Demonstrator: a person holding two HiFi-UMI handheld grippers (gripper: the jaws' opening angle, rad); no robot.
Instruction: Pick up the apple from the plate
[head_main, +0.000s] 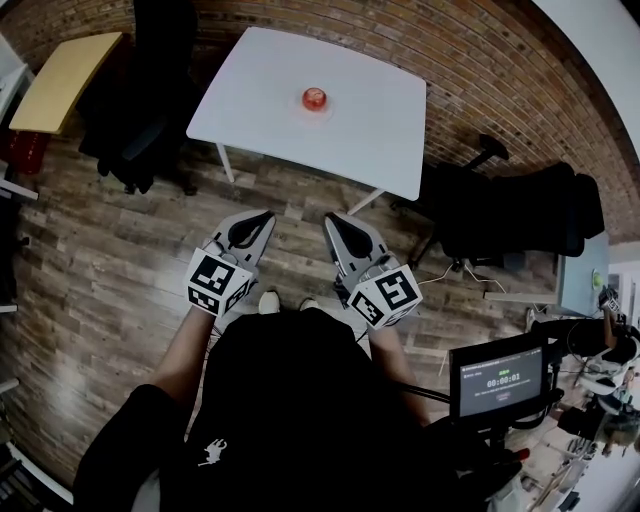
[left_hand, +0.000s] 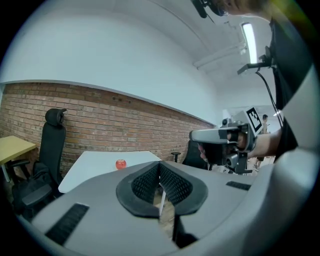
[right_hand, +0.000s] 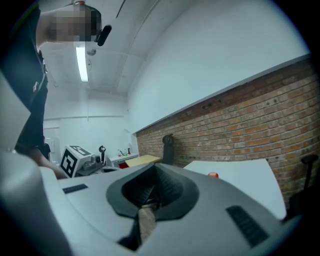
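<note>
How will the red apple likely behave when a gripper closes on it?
The apple looks round and glossy, so it may roll or slip when squeezed. It seems small against the table and firm, so probably light and unlikely to deform.

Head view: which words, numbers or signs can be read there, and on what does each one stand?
"00:00:01", as far as it can be read: on the monitor; its smaller lines are too blurred to read.
No letters, only black-and-white square patterns: on the left marker cube and the right marker cube.
No words, only a small white emblem: on the person's dark top.
</note>
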